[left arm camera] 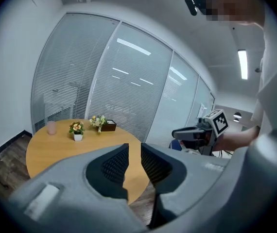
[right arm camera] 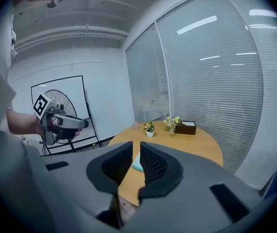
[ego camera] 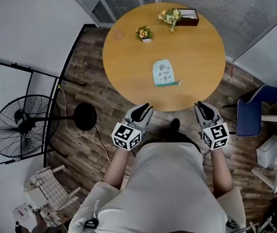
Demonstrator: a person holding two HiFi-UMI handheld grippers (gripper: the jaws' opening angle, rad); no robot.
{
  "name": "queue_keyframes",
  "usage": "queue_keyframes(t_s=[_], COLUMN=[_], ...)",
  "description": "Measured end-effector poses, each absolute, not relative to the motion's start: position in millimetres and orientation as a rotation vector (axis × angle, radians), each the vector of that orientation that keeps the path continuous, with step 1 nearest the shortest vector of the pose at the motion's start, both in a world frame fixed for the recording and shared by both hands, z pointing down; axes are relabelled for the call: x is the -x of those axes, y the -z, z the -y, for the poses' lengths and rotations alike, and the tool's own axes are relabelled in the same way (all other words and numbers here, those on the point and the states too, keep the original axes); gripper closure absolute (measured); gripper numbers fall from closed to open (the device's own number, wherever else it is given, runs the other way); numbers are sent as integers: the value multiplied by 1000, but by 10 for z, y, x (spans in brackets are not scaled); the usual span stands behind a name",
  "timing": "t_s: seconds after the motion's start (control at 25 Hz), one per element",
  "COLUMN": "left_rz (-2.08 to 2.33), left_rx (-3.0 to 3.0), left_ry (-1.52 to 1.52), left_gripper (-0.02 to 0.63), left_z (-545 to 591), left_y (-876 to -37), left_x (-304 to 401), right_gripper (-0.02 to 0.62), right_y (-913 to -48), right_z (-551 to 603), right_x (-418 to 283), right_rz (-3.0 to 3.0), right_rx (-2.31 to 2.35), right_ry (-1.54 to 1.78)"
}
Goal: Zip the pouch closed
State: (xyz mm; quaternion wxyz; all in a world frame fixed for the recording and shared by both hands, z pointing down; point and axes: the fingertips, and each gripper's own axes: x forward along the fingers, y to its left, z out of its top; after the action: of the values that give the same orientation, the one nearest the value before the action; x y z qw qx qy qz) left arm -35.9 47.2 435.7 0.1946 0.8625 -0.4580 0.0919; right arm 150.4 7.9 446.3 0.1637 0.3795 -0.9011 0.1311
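So, far left: fan (ego camera: 19, 125) on the wood floor (ego camera: 87, 89), next to a black frame (ego camera: 29, 74).

Left gripper (ego camera: 142, 108) is held in the air just off the table's near edge, aimed at the table (ego camera: 129, 57). Its own view shows the pads (left arm camera: 113, 165) a narrow slit apart. Nothing sits between them, only tabletop through the gap. It touches nothing.

Table is round and wood-coloured. On its far side:
- a faint pink cup (ego camera: 117, 34)
- a small flower pot (ego camera: 144, 33)
- a flower bunch (ego camera: 170, 16) against a dark box (ego camera: 189, 17)

Pouch (ego camera: 164, 73) lies flat near the table's middle, a bit toward the near edge. It's pale with teal trim and small print. A small pull tab (ego camera: 179, 83) sticks out at its near right corner. Can't tell how far the zip is shut. The pouch is well apart from both grippers, further out on the table and roughly between their lines.

Right gripper (ego camera: 201, 107) mirrors the left: in the air just off the near edge, aimed at the table. Its pads (right arm camera: 155, 164) are a narrow slit apart and empty, and the pouch shows far off through the gap. The two grippers sit level with each other, with the person's torso between the arms.

Far right: blue chair (ego camera: 252, 110), standing apart from the table.
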Motion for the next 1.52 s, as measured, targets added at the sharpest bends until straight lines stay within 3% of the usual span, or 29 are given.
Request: queue_keyframes(t_s=[0.88, 1.52], left_rz=[1140, 893], left_rx=[-2310, -2279], left_ry=[-368, -491], left_gripper=[535, 535], left_z=[688, 1146], left_y=[-5413, -6542], left_x=[182, 57], right_gripper=[548, 532], right_y=[-5625, -7010], right_z=[1081, 1583], right_x=[-1295, -1120], right_rz=[2448, 2245], right_rx=[-856, -684], right_ry=[-502, -532])
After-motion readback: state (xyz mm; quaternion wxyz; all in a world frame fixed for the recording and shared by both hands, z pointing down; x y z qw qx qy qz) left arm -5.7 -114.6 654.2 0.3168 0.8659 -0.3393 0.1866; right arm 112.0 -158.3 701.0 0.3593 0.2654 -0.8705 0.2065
